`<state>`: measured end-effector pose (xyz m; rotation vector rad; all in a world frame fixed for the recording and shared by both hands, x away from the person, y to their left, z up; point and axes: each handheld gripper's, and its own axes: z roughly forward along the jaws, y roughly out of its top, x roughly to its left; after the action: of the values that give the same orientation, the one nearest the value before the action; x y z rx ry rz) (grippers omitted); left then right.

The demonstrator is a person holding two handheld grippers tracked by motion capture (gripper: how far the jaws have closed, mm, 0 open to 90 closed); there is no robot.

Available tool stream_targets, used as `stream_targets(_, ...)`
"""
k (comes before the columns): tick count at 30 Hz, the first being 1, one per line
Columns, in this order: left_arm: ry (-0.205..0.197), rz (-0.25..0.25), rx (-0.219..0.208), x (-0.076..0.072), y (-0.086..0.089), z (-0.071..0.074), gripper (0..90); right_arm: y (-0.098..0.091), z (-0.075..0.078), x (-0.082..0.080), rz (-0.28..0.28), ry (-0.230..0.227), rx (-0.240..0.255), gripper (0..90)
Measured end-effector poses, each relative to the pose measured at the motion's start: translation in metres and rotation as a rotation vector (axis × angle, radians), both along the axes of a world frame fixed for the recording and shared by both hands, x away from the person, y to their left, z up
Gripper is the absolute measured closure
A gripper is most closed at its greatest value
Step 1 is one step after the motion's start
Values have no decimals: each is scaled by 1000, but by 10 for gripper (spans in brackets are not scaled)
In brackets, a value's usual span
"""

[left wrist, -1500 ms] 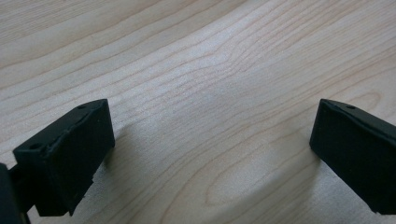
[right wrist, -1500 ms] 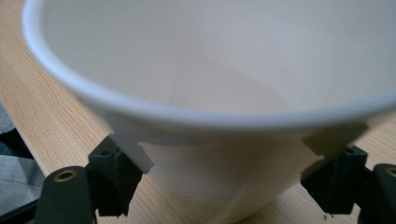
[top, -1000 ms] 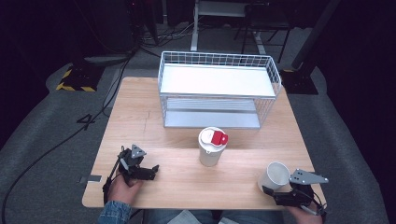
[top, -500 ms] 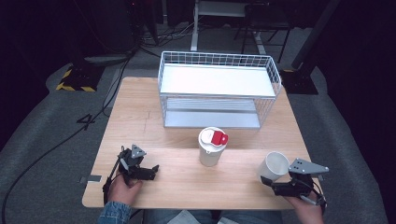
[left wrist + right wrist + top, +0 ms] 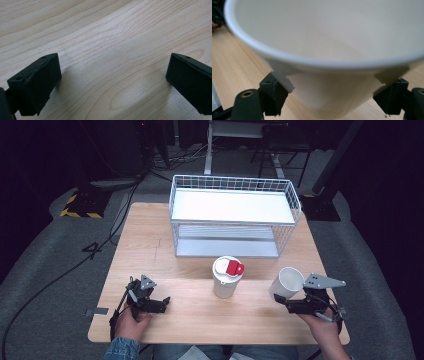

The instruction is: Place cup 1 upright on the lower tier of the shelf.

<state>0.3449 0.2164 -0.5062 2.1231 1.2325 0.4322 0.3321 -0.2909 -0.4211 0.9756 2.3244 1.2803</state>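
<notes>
My right gripper (image 5: 281, 301) sits at the near right of the counter (image 5: 150, 250), its jaws closed on a white cup (image 5: 286, 282); the cup is tilted, its open mouth turned up and toward the left; in the right gripper view the cup (image 5: 329, 62) is empty inside, and a jaw presses its wall on either side below the rim, with the wood showing underneath. My left gripper (image 5: 162, 301) rests at the near left, pointing right; in the left gripper view its jaws stand wide apart with bare wood grain between them, holding nothing, and the left gripper (image 5: 112, 82) is low over the counter. Between my two hands, near the middle, stands a white tub (image 5: 226, 277), upright, with a white lid and a red flap (image 5: 233, 267) on top; it is apart from the cup, just to its left. Beyond the tub, on the far half of the counter, is a white wire rack (image 5: 235, 222) with an upper shelf and a lower one; I can see nothing lying on either shelf. My left hand (image 5: 131, 322) and right hand (image 5: 320, 327) come in from the near edge.
</notes>
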Motion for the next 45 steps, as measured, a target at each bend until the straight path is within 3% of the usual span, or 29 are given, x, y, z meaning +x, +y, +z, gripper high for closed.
stream_targets(17, -2, 10, 1, -1, 1, 0, 18, 28, 17, 39, 17, -32, 1, 233)
stream_targets(36, 1, 11, 1, 0, 2, 0, 18, 61, 20, 83, -13, -40, -41, 233)
stream_targets(45, -1, 14, -1, 0, 2, 0, 19, 75, 14, 102, -19, -37, -67, 233)
